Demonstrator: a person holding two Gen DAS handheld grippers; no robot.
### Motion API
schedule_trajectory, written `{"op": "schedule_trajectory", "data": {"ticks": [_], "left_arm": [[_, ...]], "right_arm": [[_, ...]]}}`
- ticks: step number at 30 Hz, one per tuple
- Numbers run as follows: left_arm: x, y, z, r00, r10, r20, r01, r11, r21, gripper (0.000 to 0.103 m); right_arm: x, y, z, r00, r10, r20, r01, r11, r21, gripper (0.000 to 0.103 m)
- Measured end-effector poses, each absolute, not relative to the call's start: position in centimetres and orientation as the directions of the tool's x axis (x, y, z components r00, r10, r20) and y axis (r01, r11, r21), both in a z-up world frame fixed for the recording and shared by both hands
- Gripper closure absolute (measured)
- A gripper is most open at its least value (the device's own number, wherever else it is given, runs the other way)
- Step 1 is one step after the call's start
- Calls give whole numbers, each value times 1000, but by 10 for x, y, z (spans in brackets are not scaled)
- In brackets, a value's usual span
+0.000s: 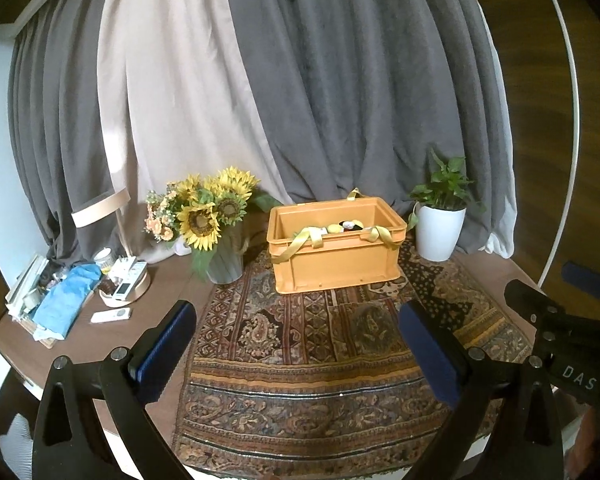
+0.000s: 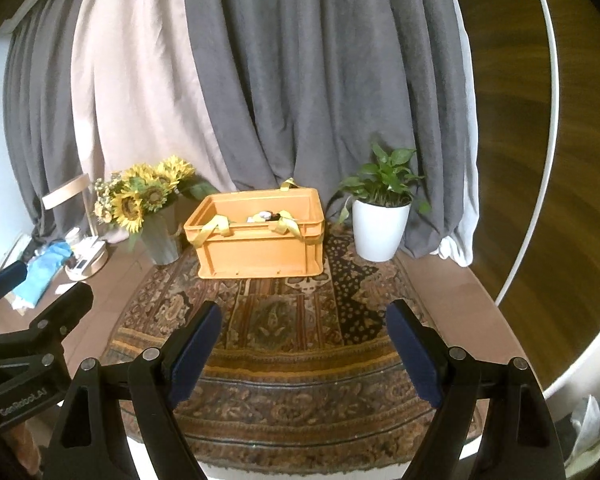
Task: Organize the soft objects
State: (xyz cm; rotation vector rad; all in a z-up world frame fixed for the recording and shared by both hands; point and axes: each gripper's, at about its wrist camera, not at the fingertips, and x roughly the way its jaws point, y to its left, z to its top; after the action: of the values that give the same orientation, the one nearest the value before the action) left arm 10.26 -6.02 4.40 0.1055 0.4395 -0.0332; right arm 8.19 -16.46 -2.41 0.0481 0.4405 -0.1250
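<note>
left wrist view: the left tool (image 1: 296, 326) is hanging wide open, gripping nothing, over the patterned rug (image 1: 300, 360). the orange crate (image 1: 334, 256) is sitting further back on the rug, soft toys (image 1: 346, 227) inside.

right wrist view: the right tool (image 2: 304, 326) is gaping empty too, same crate (image 2: 260, 248) ahead.

One orange crate (image 1: 336, 258) at 12 o'clock, three yellow ribbon loops (image 1: 312, 238) on its rim, one sunflower vase (image 1: 225, 266) at 10 o'clock, one white potted plant (image 1: 439, 232) at 1 o'clock, one patterned rug (image 1: 308, 364), two tongs.
</note>
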Motion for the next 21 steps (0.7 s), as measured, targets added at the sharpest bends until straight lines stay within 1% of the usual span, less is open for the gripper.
{"op": "schedule_trajectory", "data": {"ticks": [21], "left_arm": [[62, -53, 40, 906, -24, -423, 72, 993, 98, 0]], "right_arm": [[33, -147, -26, 898, -137, -417, 155, 988, 9, 18]]}}
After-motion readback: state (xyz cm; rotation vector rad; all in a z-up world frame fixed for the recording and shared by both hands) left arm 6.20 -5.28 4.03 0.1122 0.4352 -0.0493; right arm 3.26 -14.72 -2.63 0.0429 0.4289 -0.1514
